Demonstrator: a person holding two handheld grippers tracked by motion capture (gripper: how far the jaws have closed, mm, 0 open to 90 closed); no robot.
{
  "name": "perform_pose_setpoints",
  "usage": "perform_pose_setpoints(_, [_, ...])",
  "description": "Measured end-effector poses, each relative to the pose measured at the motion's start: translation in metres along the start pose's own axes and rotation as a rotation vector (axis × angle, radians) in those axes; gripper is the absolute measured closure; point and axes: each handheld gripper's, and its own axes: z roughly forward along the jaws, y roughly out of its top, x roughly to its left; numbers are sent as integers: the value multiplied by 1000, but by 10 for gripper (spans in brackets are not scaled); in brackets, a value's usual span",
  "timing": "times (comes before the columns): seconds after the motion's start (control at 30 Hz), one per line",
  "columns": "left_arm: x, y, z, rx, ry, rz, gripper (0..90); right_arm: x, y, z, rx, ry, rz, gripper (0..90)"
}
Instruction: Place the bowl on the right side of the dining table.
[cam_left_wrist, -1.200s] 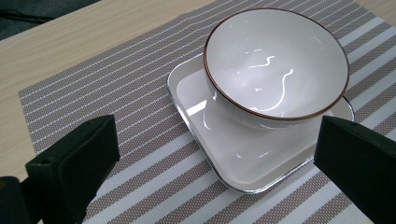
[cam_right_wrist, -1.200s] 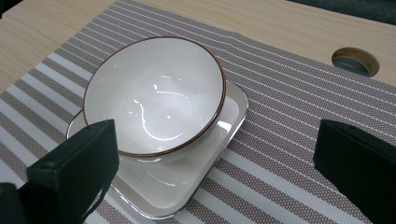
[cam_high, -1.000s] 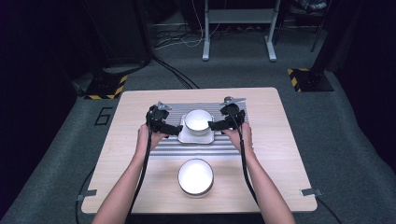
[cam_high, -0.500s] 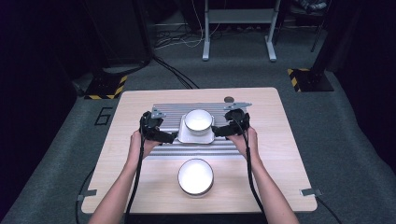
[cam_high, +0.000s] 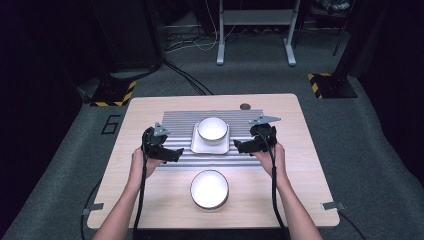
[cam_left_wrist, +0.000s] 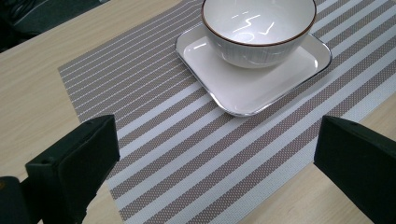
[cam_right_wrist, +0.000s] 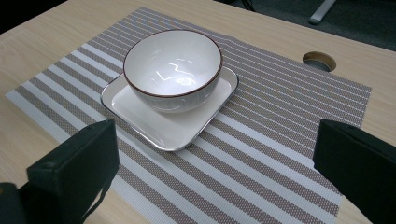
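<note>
- Left of centre in the high view, my left gripper (cam_high: 173, 154) sits over the near left part of the striped mat (cam_high: 175, 122), jaws spread wide and holding nothing.
- Right of centre in that view, my right gripper (cam_high: 241, 146) sits over the mat's right side, also released, its jaws wide apart and empty.
- Between the two grippers at mid-frame lies the square plate (cam_high: 212, 146) on the mat, with a white bowl (cam_high: 212, 129) standing upright in it.
- From the left gripper view, the plate (cam_left_wrist: 243, 88) and bowl (cam_left_wrist: 258, 28) fill the upper right, well clear of both jaws.
- From the right gripper view, the bowl (cam_right_wrist: 173, 69) sits upper centre, apart from the jaws.
- Lower centre of the high view, a second bowl (cam_high: 209, 189) rests on the bare wooden table (cam_high: 310, 165), off the mat.
</note>
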Motion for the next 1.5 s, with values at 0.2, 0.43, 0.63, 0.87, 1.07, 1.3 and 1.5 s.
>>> perform_pose_setpoints(0.2, [-2, -7, -6, -4, 4, 6, 2, -2, -7, -12, -11, -6, 0, 0])
perform_pose_setpoints(0.43, [-4, -16, -14, -8, 8, 8, 2, -6, -17, -26, -21, -17, 8, 0])
perform_pose_setpoints(0.63, [-5, -24, -22, -8, 18, 9, 2, -8, -26, -37, -29, -24, 19, 0])
perform_pose_setpoints(0.87, [-4, -31, -33, -16, 38, 2, 2, -12, -33, -50, -36, -39, 23, 0])
perform_pose_setpoints(1.07, [-5, -37, -38, -19, 43, -6, 2, -14, -41, -62, -48, -57, 28, 0])
perform_pose_setpoints(1.3, [-7, -45, -46, -24, 53, -6, 2, -18, -52, -71, -52, -80, 40, 0])
perform_pose_setpoints(1.5, [-5, -58, -52, -27, 66, -22, 2, -23, -63, -80, -49, -106, 47, 0])
